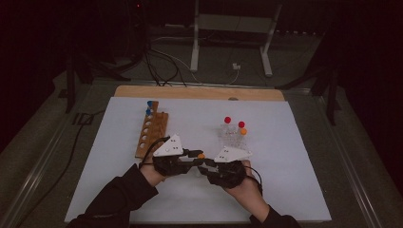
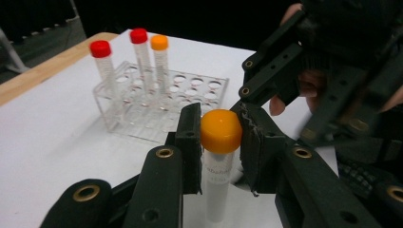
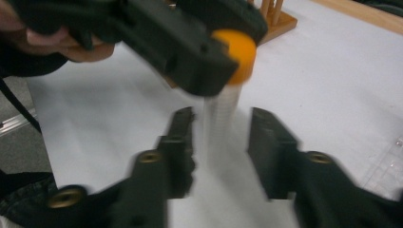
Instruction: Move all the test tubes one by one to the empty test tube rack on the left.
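An orange-capped clear tube stands upright above the white table, and my left gripper is shut on its cap. In the high view the cap shows between the two hands, at the tip of the left gripper. My right gripper is open, its blurred jaws standing either side of the tube body with a gap on each side. In that view the left gripper holds the orange cap from above. The right gripper meets the left one at the table's near middle.
A clear plastic rack behind the grippers holds two red-capped tubes and an orange-capped one. A wooden rack at the left carries blue-capped tubes at its far end. White sheet covers the table.
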`<state>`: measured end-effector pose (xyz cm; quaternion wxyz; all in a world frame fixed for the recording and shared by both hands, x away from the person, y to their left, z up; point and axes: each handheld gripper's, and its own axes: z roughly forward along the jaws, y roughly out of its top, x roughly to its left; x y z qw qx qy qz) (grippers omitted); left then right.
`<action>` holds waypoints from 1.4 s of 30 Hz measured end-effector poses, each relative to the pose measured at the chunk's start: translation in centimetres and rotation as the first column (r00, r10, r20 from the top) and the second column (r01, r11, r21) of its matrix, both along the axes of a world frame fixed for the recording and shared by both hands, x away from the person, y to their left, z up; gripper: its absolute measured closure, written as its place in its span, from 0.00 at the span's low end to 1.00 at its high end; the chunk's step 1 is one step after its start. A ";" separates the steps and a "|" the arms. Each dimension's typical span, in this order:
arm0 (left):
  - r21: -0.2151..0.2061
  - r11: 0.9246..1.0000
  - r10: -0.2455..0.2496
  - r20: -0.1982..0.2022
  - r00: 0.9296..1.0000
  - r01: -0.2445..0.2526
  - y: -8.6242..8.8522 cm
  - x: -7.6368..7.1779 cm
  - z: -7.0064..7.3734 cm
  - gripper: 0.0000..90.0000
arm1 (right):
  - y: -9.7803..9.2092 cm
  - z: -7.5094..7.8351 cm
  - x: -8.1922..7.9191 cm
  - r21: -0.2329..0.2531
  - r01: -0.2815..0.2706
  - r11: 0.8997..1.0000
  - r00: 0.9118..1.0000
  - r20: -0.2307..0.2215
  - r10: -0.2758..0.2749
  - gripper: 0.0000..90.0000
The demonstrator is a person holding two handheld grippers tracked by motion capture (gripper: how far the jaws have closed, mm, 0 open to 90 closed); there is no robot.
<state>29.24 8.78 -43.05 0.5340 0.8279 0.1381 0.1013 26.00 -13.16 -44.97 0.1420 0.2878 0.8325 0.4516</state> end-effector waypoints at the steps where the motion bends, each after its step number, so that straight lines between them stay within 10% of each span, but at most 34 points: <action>1: -0.001 1.000 0.009 0.004 1.000 -0.009 0.2 0.1 0.2 0.80 | 0.0 0.0 0.0 0.005 0.000 1.000 1.000 0.003 0.000 0.61; 8: -0.016 0.995 0.096 0.038 0.995 -0.095 2.8 1.3 2.5 0.80 | -0.7 0.9 -0.2 0.061 0.008 0.998 0.999 0.040 -0.010 0.37; 14: -0.043 0.977 0.212 0.070 0.975 -0.209 6.1 3.0 4.6 0.80 | -1.0 1.2 -0.2 0.067 0.029 0.997 0.998 0.051 -0.032 0.17; 29: -0.101 0.883 0.467 0.088 0.880 -0.459 12.2 7.3 5.6 0.80 | -1.2 1.4 -0.2 0.097 0.027 0.995 0.998 0.052 -0.032 0.00; 37: -0.117 0.827 0.558 0.056 0.828 -0.550 13.8 9.5 4.0 0.80 | -1.6 1.5 -0.1 0.131 0.016 0.991 0.999 0.044 -0.022 0.00; 42: -0.119 0.805 0.587 0.021 0.809 -0.581 14.0 10.2 2.2 0.80 | -1.7 1.6 -0.2 0.138 0.018 0.990 0.999 0.047 -0.025 0.00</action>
